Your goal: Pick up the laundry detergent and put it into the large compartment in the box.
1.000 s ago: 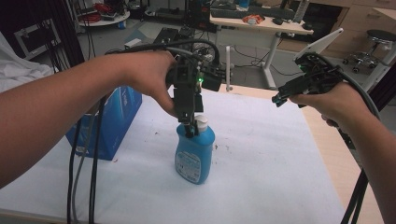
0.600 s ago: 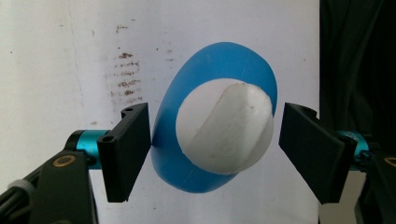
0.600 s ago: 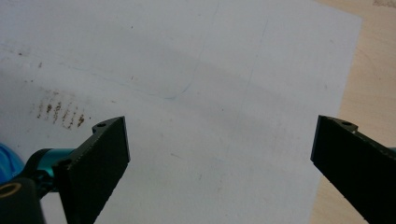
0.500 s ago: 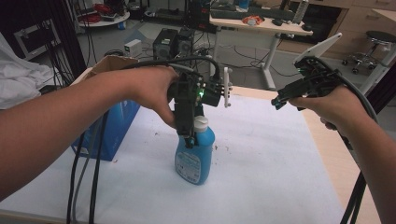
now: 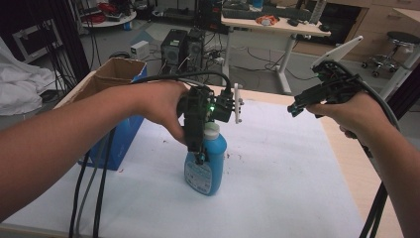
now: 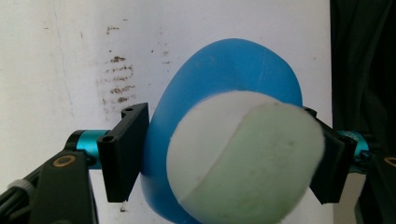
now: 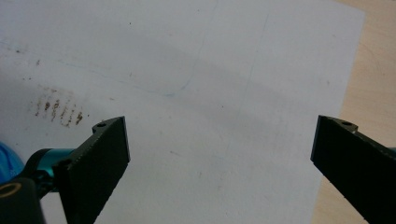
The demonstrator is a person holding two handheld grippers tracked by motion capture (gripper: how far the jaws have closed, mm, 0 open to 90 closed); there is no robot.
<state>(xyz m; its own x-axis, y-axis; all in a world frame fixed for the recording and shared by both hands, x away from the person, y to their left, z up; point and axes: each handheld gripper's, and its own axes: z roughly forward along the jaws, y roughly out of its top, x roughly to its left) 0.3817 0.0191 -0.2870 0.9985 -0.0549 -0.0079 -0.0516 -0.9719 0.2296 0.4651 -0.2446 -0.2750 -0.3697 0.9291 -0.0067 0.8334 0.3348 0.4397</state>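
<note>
The blue bottle (image 5: 205, 166) carries a white label on its front, but the print on it is too small and blurred to read.

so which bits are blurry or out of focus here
Left gripper view: the cap sits so near the lens that it is soft, while the jaws beside the bottle stay sharp. Right gripper view: crisp across the sheet. High view: evenly lit, with the left forearm slightly soft.

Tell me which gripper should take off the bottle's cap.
Right. The right gripper hangs open and free, while the left gripper is shut on the bottle, steadying it below the cap.
</note>
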